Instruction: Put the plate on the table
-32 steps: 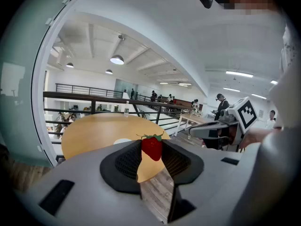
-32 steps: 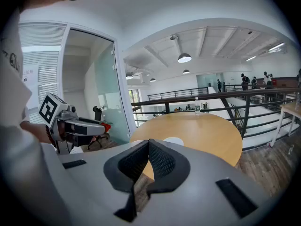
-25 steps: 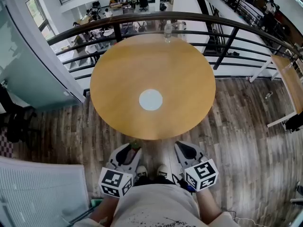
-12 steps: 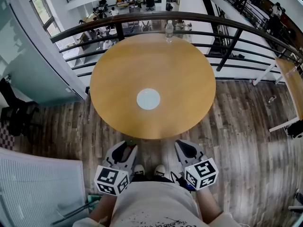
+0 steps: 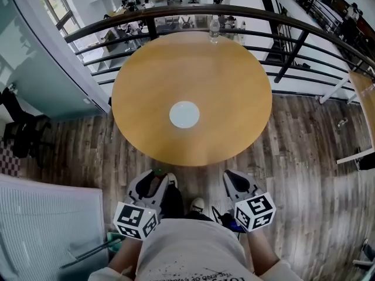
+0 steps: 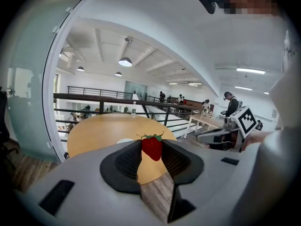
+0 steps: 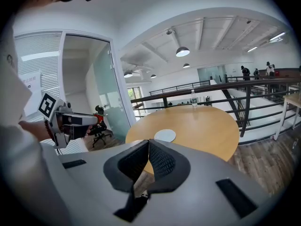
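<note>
A small white plate (image 5: 184,114) lies flat near the middle of the round wooden table (image 5: 228,75); the right gripper view also catches the plate (image 7: 165,135). Both grippers hang low by my waist, short of the table's near edge. My left gripper (image 5: 154,181) is shut on a red strawberry (image 6: 152,149) with a green top, pinched between its black pads. Beside it, my right gripper (image 5: 234,180) is shut with its tips touching and nothing between them (image 7: 148,144).
A clear water bottle (image 5: 214,29) stands at the table's far edge by the dark curved railing (image 5: 293,45). Wooden floor surrounds the table. A black office chair (image 5: 20,130) is at the left, a white slatted panel (image 5: 41,227) at the lower left.
The head view has shifted slightly, so the table sits a little higher in the picture. Both grippers stay low by my body; the plate has not moved.
</note>
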Action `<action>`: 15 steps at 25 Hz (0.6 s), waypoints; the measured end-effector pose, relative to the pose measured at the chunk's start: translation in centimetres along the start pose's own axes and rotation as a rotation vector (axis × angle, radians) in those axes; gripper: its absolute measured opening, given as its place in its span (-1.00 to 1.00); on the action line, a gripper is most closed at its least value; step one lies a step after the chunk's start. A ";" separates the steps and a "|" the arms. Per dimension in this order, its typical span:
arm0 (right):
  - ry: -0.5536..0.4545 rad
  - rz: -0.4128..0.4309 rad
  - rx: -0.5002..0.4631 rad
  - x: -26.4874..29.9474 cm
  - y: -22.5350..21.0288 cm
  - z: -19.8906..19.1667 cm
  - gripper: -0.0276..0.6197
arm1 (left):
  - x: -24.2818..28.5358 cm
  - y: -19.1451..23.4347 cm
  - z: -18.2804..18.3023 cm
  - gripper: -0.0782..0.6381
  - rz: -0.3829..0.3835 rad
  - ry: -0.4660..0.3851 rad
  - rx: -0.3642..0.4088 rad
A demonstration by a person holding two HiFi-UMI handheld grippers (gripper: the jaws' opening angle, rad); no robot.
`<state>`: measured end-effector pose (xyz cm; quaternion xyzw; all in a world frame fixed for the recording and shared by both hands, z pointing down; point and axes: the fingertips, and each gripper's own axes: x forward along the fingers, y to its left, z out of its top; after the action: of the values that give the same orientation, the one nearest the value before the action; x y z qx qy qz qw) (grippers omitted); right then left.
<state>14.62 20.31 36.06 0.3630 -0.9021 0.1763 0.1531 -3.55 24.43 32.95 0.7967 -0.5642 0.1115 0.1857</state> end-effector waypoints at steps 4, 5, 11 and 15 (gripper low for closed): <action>-0.006 0.017 0.000 1.7 -0.4 1.0 -0.84 | 1.1 0.8 0.3 -0.37 0.004 0.002 -0.002; -0.008 0.020 -0.002 2.2 -0.4 1.3 -0.84 | 1.5 1.1 0.4 -0.37 0.001 0.004 -0.003; 0.016 -0.015 0.015 5.6 -1.8 1.3 -0.84 | 4.5 3.6 1.1 -0.37 -0.038 0.005 0.014; 0.026 -0.056 0.021 8.7 -3.1 2.8 -0.84 | 7.2 6.6 2.6 -0.37 -0.069 0.008 0.030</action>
<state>10.35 11.81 37.74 0.3874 -0.8876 0.1861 0.1657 -7.39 15.25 34.51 0.8179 -0.5339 0.1167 0.1800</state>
